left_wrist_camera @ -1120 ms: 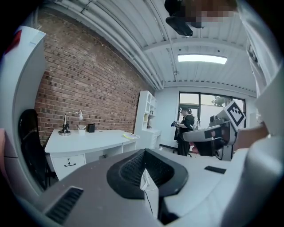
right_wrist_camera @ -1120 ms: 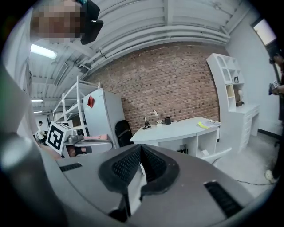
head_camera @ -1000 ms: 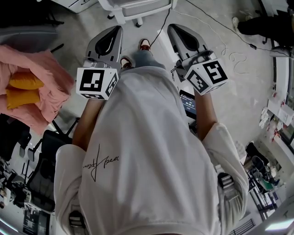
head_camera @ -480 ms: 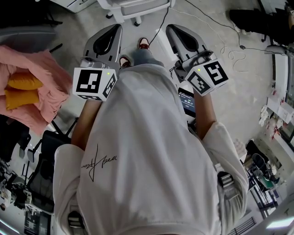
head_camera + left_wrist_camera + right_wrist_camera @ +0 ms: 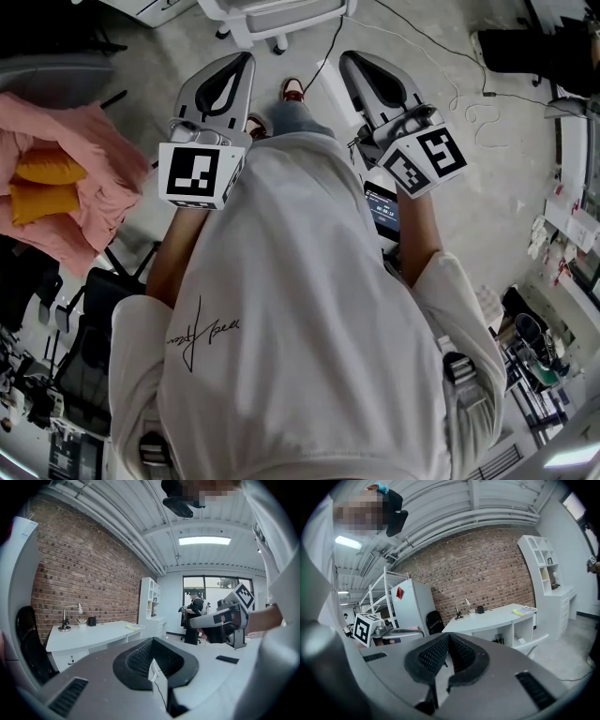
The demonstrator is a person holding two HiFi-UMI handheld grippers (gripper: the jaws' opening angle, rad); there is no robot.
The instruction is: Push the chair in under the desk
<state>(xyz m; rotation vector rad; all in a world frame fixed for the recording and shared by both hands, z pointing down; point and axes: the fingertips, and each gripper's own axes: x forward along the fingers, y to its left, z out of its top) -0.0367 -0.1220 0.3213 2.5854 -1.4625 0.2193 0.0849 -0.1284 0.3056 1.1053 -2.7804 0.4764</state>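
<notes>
L gripper (image 5: 153, 640): jaws clenched tight, pads meeting, nothing btwn them. We hold it out front, tipped slightly down.
R gripper (image 5: 448, 634): jaws also pressed together and empty. It sits level w/ the L one, the two well apart.
Chair (image 5: 279, 15): white, out on the floor just ahead of our shoes (image 5: 295, 89). Neither gripper touches it. In the right gripper view we see a white part of it low by the desk's open front, not under the top.
Desk (image 5: 487, 620): white, curved top, against the brick wall (image 5: 487, 569). It's past the chair and well apart from us.
On desk: lamp (image 5: 461, 607) near the wall, a small dark box beside it, yellow-ish papers at the far end.
Shelf unit (image 5: 543, 569): tall, white, at the desk's R end.
Our L side: pink cloth (image 5: 89, 169) heaped up, w/ orange cushions (image 5: 42, 183) lying on it.
Floor (image 5: 469, 187): grey concrete. A thin cable (image 5: 323, 58) runs btwn the two grippers toward the chair.
Background: a person stands far off by the window in the left gripper view.
</notes>
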